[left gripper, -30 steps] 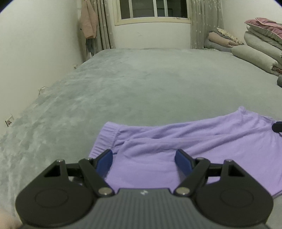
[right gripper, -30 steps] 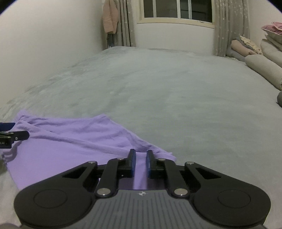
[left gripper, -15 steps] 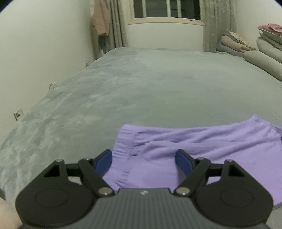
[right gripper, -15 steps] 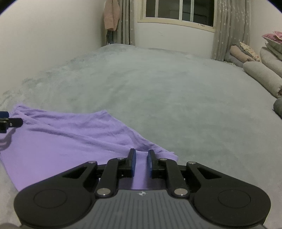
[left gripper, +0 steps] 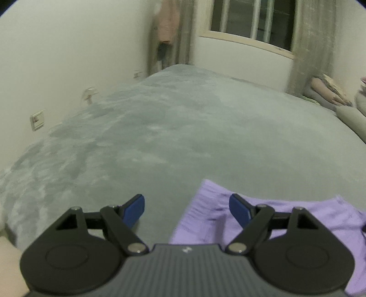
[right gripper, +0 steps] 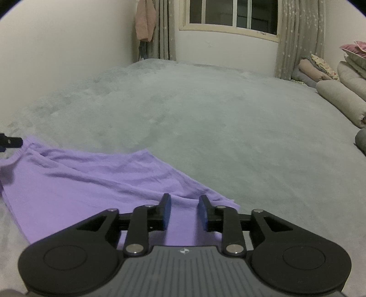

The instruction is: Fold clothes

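Right up close, the right gripper [right gripper: 184, 211] is seen with its blue pads partly apart and nothing between them, held low over the near right corner of the purple garment [right gripper: 91, 182]. That spot is likely picked because an edge can be pinched there. The left gripper [left gripper: 186, 209] is held wide apart and nothing is gripped by it; its right finger [left gripper: 239, 209] is over the gathered band end of the cloth, while its left finger [left gripper: 135, 209] is over the bare grey bed cover [left gripper: 183, 128]. So the claw is placed half on and half off the cloth's left end. The purple garment is spread flat on the near part of the bed, with soft wrinkles across it, and it looks doubled over, though how many layers are there cannot be told. It could be laid out for more folding, or it could be folded enough and just let go; both are fitted by this look. Farther off, rolled bedding [right gripper: 338, 91] is piled at the right side of the bed. At the very back, a window [right gripper: 233, 13] with curtains is seen, and a pink garment [right gripper: 144, 20] is hung beside it.
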Motion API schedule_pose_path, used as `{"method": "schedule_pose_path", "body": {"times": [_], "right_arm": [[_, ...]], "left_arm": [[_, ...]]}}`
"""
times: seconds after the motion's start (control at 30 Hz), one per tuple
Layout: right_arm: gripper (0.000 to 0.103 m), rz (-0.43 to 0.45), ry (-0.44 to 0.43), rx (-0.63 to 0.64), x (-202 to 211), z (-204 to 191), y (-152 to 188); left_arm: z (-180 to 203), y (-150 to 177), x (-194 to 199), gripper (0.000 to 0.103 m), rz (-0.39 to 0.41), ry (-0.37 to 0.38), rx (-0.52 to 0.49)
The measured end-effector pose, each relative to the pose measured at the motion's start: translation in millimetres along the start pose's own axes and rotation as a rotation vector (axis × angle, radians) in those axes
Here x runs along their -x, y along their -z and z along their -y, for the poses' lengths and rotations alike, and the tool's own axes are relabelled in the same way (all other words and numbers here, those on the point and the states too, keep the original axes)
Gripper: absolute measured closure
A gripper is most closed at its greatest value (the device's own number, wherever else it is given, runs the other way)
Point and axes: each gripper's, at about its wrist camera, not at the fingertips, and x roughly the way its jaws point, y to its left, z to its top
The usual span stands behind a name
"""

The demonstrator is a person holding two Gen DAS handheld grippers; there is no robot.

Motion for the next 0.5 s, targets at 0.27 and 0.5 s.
{"method": "schedule_pose_path", "body": {"times": [0.27,0.5], "right_arm": [[0.075,0.022,-0.083,0.050,2,-23,0],[0.075,0.011,-0.103,0.108,-8,-43,5]], "left_arm": [[57,15,-11,0.021,-0.019,0.090,-0.173],[103,26,-29,0.021,-0.041,0.149,-0.312]]}}
